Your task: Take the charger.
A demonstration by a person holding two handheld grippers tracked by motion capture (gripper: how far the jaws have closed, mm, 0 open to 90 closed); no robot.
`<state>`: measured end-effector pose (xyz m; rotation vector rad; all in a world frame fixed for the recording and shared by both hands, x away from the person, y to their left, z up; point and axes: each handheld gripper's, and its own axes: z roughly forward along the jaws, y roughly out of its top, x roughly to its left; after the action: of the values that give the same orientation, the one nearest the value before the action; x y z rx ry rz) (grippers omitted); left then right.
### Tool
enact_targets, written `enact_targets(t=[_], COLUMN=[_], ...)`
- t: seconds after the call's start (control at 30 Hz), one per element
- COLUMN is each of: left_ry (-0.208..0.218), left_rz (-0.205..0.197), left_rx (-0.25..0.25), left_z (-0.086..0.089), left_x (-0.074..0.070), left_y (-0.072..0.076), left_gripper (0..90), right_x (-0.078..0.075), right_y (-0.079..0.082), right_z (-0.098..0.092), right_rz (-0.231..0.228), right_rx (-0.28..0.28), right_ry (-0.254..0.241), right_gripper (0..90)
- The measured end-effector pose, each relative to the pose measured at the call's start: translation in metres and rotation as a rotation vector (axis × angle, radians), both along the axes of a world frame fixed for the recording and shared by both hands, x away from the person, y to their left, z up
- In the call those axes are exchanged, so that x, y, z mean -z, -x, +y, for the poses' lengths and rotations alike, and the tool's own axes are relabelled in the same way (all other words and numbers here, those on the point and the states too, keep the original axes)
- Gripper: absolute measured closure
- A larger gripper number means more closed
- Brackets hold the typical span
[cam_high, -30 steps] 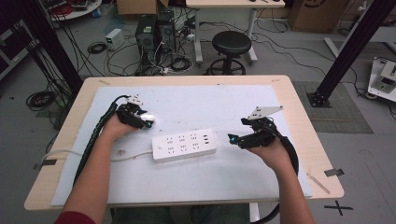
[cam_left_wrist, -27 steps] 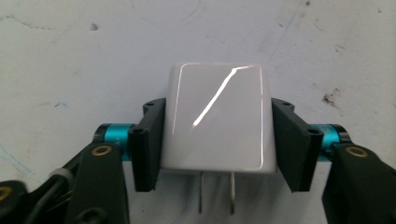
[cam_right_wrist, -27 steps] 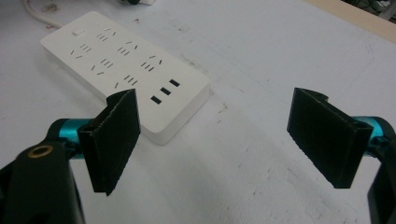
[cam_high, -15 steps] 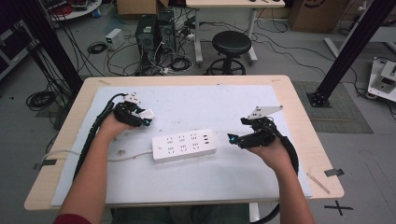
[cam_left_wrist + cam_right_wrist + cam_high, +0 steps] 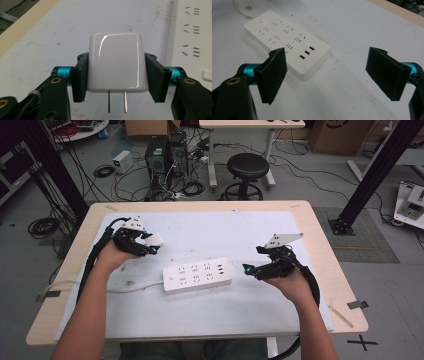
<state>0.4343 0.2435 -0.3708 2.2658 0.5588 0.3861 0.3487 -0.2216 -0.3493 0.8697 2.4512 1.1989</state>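
Left claw (image 5: 115, 75) clamping charger (image 5: 115, 65) (prongs down), right claw (image 5: 327, 75) agape

A wooden table (image 5: 320, 245) carries a white mat (image 5: 210, 232) that covers most of its top, leaving bare wood around the edges. Near the mat's centre lies a white power strip (image 5: 197, 275), its cord (image 5: 75, 285) trailing off toward 9 o'clock over the table's edge.
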Motion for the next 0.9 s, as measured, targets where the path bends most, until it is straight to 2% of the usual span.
enact_targets(t=[0.03, 0.1, 0.13, 0.17, 0.23, 0.27, 0.3, 0.33, 0.47, 0.6, 0.9], left_ry=[-0.002, -0.002, -0.005, -0.005, -0.005, 0.000, 0.000, 0.003, 0.013, 0.016, 0.018], left_rz=[-0.013, -0.013, -0.038, -0.041, -0.041, -0.060, -0.060, -0.063, -0.071, -0.072, -0.083], left_rx=[0.011, 0.011, 0.029, 0.034, 0.034, 0.053, 0.053, 0.063, 0.076, 0.088, 0.101], left_z=[-0.003, -0.003, -0.006, -0.007, -0.007, -0.010, -0.010, -0.011, -0.014, -0.017, -0.017], left_x=[-0.007, -0.007, -0.017, -0.020, -0.020, -0.026, -0.026, -0.029, -0.030, -0.029, -0.031], left_y=[0.011, 0.011, 0.024, 0.028, 0.028, 0.040, 0.040, 0.049, 0.064, 0.072, 0.077], left_gripper=[42.5, 42.5, 42.5, 42.5, 42.5, 42.5, 42.5, 42.5, 42.5, 42.5, 42.5], right_x=[-0.001, -0.002, -0.003, -0.004, -0.004, -0.004, -0.004, -0.004, -0.002, 0.000, -0.003], right_y=[0.003, 0.003, 0.006, 0.007, 0.008, 0.008, 0.008, 0.011, 0.017, 0.019, 0.018], right_z=[-0.001, -0.002, -0.003, -0.003, -0.004, -0.004, -0.004, -0.004, -0.007, -0.009, -0.008], right_rz=[-0.005, -0.006, -0.011, -0.010, -0.012, -0.012, -0.012, -0.013, -0.018, -0.019, -0.026], right_rx=[-0.004, -0.007, -0.007, -0.008, -0.009, -0.009, -0.009, -0.013, -0.019, -0.019, -0.020], right_ry=[-0.005, -0.004, -0.014, -0.017, -0.020, -0.020, -0.020, -0.021, -0.033, -0.035, -0.032], right_gripper=[17.6, 17.6, 17.6, 17.6, 17.6, 17.6, 17.6, 17.6, 17.6, 17.6, 17.6])
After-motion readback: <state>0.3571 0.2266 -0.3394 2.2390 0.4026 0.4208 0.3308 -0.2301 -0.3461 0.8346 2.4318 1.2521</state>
